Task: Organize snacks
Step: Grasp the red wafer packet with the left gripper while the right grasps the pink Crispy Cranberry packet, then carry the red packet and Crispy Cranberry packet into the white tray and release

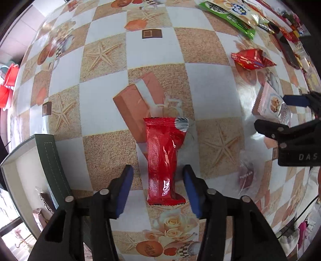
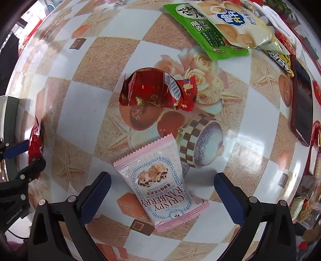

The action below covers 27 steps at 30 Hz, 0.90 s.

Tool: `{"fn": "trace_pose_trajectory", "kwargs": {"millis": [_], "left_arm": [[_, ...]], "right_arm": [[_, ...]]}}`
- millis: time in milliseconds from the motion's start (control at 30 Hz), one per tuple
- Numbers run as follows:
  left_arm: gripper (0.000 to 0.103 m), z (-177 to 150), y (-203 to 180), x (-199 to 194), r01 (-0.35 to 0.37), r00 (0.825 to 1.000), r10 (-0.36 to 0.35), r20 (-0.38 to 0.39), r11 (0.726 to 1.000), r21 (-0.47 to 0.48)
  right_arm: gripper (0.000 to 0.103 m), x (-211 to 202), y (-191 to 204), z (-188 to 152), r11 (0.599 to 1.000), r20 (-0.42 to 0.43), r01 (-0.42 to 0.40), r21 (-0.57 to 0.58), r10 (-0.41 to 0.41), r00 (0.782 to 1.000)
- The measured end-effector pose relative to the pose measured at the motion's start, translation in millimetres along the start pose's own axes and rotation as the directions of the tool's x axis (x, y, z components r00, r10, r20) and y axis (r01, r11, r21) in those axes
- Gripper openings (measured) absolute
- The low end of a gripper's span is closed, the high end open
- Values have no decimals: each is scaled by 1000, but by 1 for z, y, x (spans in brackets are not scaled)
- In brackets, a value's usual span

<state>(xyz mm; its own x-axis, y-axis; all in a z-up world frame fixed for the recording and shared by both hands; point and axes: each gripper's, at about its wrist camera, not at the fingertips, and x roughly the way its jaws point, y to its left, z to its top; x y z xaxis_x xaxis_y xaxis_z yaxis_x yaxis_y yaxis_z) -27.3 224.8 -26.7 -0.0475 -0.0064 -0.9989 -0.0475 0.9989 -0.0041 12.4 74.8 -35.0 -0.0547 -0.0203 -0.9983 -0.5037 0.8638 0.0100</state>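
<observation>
In the left wrist view the left tongs (image 1: 158, 190) stand at the bottom of the frame with their blue pads parted, and a long red wrapper (image 1: 163, 160) lies flat on the desk (image 1: 100, 144) between them, touching neither pad; the tongs are open and hold nothing. At the lower left edge sits a green-rimmed box (image 1: 50, 160) with a pale inside and a few dark wrapped pieces in it. Further up, at the right edge of that frame, the right tongs (image 1: 276, 112) reach in over a pink packet (image 1: 268, 102), and above them lies a crumpled red bag (image 1: 250, 59); a green bag (image 1: 226, 15) and a cream bag (image 1: 238, 9) lie at the top right. In the right wrist view the right tongs (image 2: 162, 195) fill the bottom, jaws spread wide, with the pink packet (image 2: 160, 186), printed "Crispy Cranberry", lying tilted on the desk (image 2: 80, 112) between the pads and clear of both; these tongs are open too. Above it, near the middle of the frame, the crumpled red bag (image 2: 144, 90) touches a small red sweet wrapper (image 2: 186, 94). At the top, the cream bag (image 2: 236, 26) overlaps the green bag (image 2: 200, 34). A dark tray (image 2: 303, 108) runs along the right edge, and the left tongs (image 2: 24, 154) show at the left edge beside the red wrapper (image 2: 36, 144).
</observation>
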Motion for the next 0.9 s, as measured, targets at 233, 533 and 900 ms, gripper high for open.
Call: {"fn": "trace_pose_trajectory", "kwargs": {"millis": [233,533,900], "left_arm": [[24,-4,7,-2,18,1000,-19,13,998,66],[22,-43,16,-25,117,993,-119,27,990,80],[22,-85,40,-43,170,985,-173,27,981,95]], "right_arm": [[39,-22,13,-3,1000,20,-3,14,3,1000],[39,-29,16,-76,942,9,-207,265,212,977],[39,-39,15,-149,831,62,-292,474,300,952]]}}
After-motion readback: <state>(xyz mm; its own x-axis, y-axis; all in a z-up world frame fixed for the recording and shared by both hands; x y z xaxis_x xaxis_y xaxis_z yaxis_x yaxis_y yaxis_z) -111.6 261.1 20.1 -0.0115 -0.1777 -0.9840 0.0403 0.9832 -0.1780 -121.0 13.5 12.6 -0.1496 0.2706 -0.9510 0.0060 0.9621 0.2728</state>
